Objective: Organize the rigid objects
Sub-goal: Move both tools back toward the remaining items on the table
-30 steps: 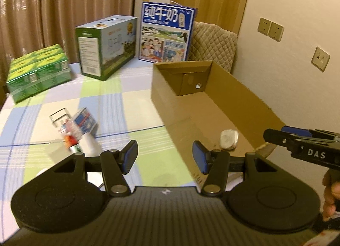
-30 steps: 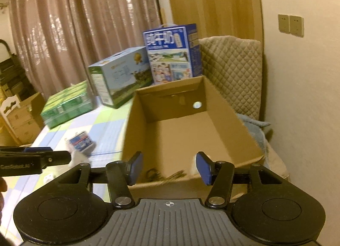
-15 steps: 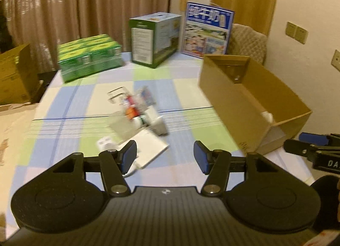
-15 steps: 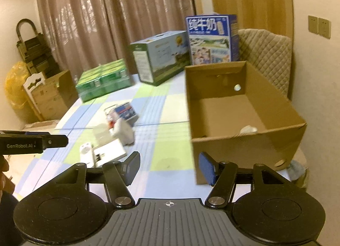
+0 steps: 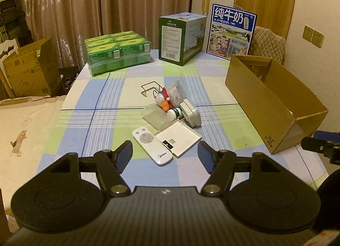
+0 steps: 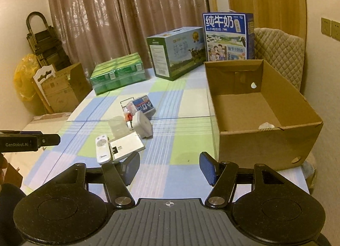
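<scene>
Left wrist view, left tongs [image 5: 165, 154]: jaws apart, just been opening, holding nothing
Right tongs [image 6: 169, 169]: jaws apart, empty
White remote [image 5: 151, 145]: nearest item of the pile, left of the cardboard box [image 5: 276, 105]; likely light, stiff, slick, so grip across its narrow sides
Pile beyond remote: toy, bottle, wire rack overlap, hard to separate
Box interior: mostly hidden from the left; one pale item visible

Lighting: dim, warm yellow indoor cast, source unseen. Shadows: soft, faint. Focus: sharp in both views. Distortion: fisheye bending, dark vignette at corners. Glare: slight.
</scene>
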Available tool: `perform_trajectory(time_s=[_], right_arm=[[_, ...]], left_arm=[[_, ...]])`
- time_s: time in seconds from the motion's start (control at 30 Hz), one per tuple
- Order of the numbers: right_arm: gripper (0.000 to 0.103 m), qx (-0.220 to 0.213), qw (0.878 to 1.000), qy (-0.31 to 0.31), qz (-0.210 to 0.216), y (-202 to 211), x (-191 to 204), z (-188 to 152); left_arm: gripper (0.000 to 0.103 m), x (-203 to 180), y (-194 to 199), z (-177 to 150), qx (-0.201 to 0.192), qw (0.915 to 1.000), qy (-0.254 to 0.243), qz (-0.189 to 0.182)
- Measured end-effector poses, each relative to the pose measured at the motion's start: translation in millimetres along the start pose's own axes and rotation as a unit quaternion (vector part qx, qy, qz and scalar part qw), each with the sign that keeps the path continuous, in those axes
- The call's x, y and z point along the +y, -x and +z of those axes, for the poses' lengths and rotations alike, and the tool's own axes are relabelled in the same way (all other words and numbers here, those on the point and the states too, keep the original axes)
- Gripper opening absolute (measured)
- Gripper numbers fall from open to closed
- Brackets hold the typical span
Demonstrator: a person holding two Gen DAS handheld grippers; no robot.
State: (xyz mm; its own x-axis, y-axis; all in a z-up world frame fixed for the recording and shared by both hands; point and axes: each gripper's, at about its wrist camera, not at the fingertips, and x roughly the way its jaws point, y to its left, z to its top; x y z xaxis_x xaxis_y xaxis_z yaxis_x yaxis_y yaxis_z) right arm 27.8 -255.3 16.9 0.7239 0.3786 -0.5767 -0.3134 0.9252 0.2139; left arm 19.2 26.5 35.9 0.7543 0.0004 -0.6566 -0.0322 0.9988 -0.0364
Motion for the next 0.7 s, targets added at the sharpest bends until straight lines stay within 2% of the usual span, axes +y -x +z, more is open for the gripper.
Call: perform_trajectory(time_s=[0.4,0.57,0.7], right_arm=[[0.06,0.012,0.999,0.019,0.024,-12,24,-7],[0.061,0.024,0.998,0.033,0.04,-33,38,-10],[0.067,0.036,0.997,0.049,0.053,-60,47,-10]], left_arm=[[0.068,14,-4,-8,0.012,0.9998,-0.011,0.014],[0.068,24,-15,-9,0.02,0.9995,-0.012,0.021],[0.07,34,-33,-5,0.028,0.9993,-0.015,0.021]])
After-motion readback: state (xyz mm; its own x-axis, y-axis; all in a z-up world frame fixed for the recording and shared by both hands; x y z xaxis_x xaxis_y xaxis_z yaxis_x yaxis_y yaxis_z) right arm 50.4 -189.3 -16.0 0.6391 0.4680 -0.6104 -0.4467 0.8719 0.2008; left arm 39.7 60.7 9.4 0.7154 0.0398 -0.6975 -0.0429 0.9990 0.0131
